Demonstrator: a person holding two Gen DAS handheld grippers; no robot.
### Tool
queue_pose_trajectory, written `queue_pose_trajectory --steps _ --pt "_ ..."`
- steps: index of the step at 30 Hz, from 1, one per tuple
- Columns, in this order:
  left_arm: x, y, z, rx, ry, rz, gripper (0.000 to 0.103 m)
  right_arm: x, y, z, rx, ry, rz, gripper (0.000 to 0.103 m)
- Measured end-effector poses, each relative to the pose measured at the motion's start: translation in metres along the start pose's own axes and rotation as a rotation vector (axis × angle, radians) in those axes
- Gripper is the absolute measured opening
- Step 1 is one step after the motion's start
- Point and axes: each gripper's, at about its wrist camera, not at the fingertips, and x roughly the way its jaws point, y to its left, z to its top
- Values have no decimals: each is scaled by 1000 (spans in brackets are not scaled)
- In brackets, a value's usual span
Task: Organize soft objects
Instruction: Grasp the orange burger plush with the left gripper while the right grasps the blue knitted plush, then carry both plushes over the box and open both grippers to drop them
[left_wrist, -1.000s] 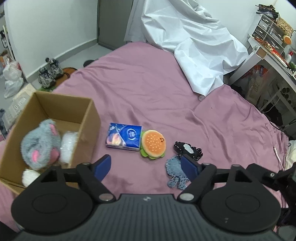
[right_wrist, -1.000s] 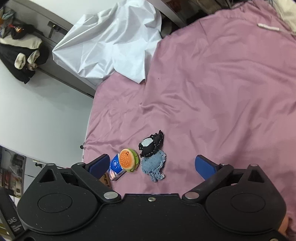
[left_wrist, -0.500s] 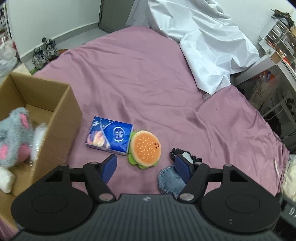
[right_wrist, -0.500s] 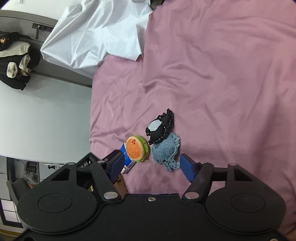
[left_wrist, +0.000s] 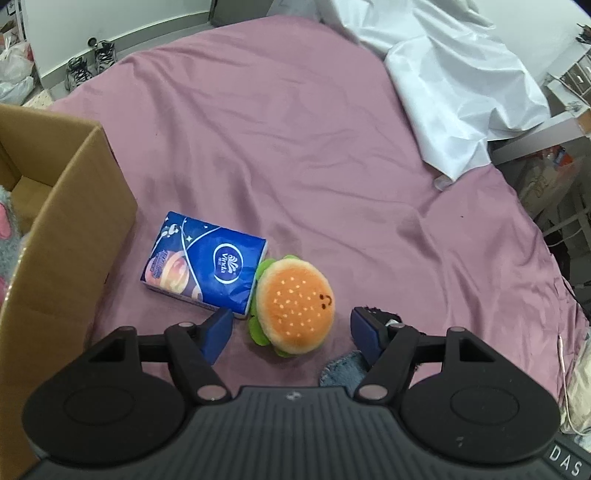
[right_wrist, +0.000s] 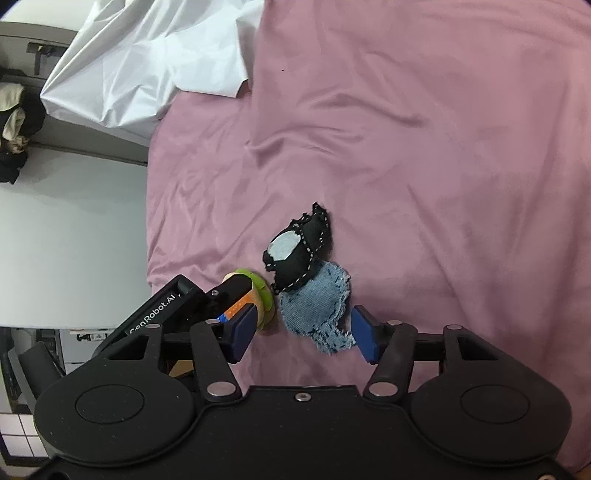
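A plush burger (left_wrist: 294, 303) lies on the purple bed sheet (left_wrist: 295, 155) between the fingers of my open left gripper (left_wrist: 291, 332), which hovers just over it. A blue tissue pack (left_wrist: 207, 264) touches the burger's left side. A black plush (right_wrist: 297, 249) rests partly on a denim-blue fabric piece (right_wrist: 317, 306). My open right gripper (right_wrist: 303, 334) straddles the denim piece. The burger (right_wrist: 264, 291) shows in the right wrist view, half hidden by the left gripper's finger. A cardboard box (left_wrist: 70, 221) at left holds a grey plush (left_wrist: 7, 236).
A white sheet (left_wrist: 443, 74) is draped over the bed's far right. Shoes (left_wrist: 88, 64) stand on the floor beyond the bed. A desk and shelves (left_wrist: 565, 85) stand at the right. The bed's edge and a grey floor (right_wrist: 74, 236) lie to the left in the right wrist view.
Both grippers have moved forward and down: the left onto the burger, the right onto the denim piece. The box has slid to the left of the left wrist view. Both stay open.
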Motion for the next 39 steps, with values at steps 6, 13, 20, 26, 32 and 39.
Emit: queue_pose_trajectory --steps 6,13,20,26,32,39 --pt "13 1 3 -20 14 9 69 17 -2 2 9 12 -29 49" --pt "15 6 4 -38 32 14 43 22 -3 3 10 9 -41 48" --pt "-3 8 4 -32 10 24 38 26 1 4 -26 10 -43 37" --pt "-28 6 1 -14 -27 11 37 15 8 1 -69 -25 -11 17" --pt "-55 4 -3 12 -63 2 37 -6 16 -5 -104 -69 48 16" --pt "-91 6 -6 40 -116 1 37 -26 24 -11 -155 -117 98 16"
